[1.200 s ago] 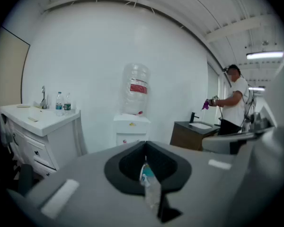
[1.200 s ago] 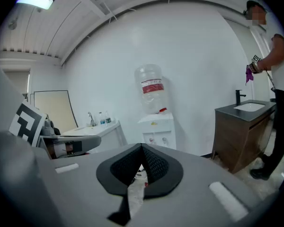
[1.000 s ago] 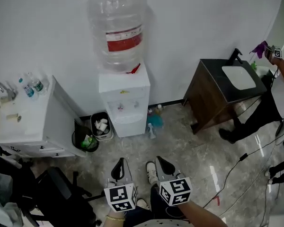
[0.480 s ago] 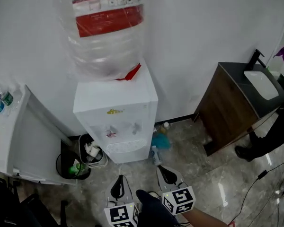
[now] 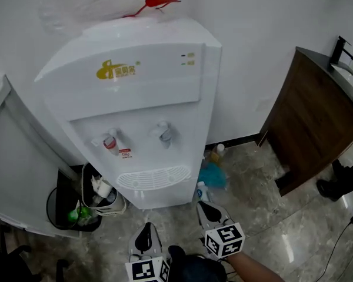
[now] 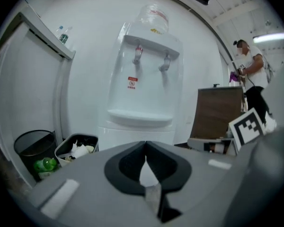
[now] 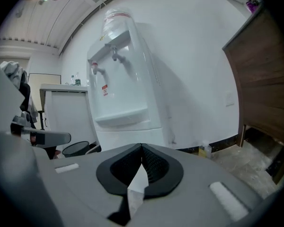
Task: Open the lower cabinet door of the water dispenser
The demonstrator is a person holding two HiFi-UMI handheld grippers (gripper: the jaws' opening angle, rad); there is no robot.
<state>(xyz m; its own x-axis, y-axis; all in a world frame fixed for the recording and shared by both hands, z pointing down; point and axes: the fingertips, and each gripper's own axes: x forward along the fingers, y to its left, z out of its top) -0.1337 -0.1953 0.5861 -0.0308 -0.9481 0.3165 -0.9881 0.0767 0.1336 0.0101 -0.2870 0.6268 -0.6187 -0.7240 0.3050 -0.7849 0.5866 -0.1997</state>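
The white water dispenser (image 5: 135, 98) fills the middle of the head view, with a red tap (image 5: 109, 143) and a second tap (image 5: 163, 131) above the drip grille (image 5: 153, 178). Its lower cabinet door (image 6: 135, 135) shows below the drip shelf in the left gripper view and looks closed; it also appears in the right gripper view (image 7: 128, 135). My left gripper (image 5: 145, 227) and right gripper (image 5: 202, 204) hang low in front of the dispenser's base, apart from it. Both are shut and empty, the left (image 6: 145, 144) and the right (image 7: 141, 146) each with tips touching.
A black round bin (image 5: 60, 207) and a small grey bin (image 5: 100, 194) full of rubbish stand left of the dispenser, beside a white cabinet (image 5: 17, 163). Bottles (image 5: 215, 152) and a blue thing (image 5: 213, 175) lie at its right. A brown vanity (image 5: 317, 119) stands further right; a person (image 6: 250, 72) is beyond it.
The view and both grippers have dropped and closed in on the dispenser, which now looms much larger. The water bottle on top has slid almost out of the head view.
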